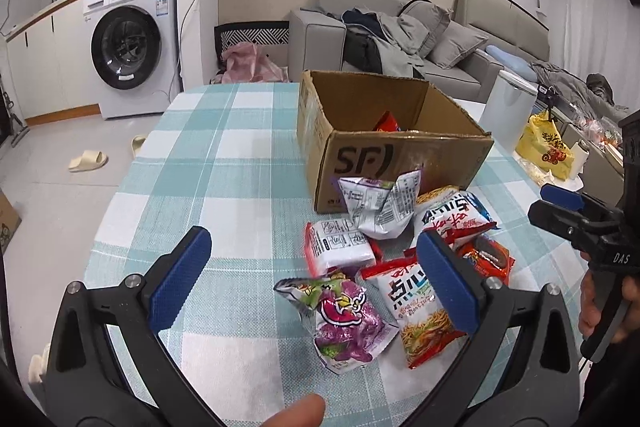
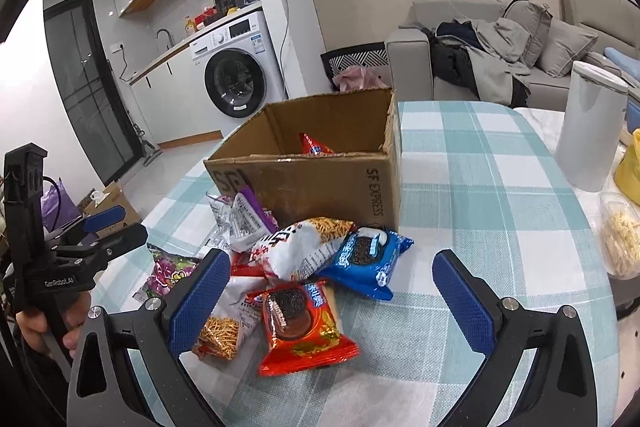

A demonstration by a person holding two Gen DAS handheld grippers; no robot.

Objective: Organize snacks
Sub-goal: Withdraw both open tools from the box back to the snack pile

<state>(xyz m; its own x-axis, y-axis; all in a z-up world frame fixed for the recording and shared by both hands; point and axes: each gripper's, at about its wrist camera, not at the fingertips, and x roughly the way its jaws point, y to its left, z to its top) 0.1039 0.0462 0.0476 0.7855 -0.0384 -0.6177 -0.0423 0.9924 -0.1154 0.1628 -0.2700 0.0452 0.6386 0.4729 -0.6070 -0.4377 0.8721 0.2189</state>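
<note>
My left hand-held gripper (image 1: 314, 281) hovers released above the purple snack packet (image 1: 344, 319); my right hand-held gripper (image 2: 330, 301), also released, straddles the red cookie packet (image 2: 304, 331). Beyond both, the cardboard box (image 2: 320, 183) stands on the checked worktop (image 2: 500, 187), one red packet (image 2: 314, 145) inside.

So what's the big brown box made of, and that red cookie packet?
The box looks like corrugated cardboard: matte brown, with rough torn top edges and printed black letters. The red cookie packet seems to be thin plastic film, shiny and crinkly, with light glinting off its wrinkles and crimped ends.
</note>
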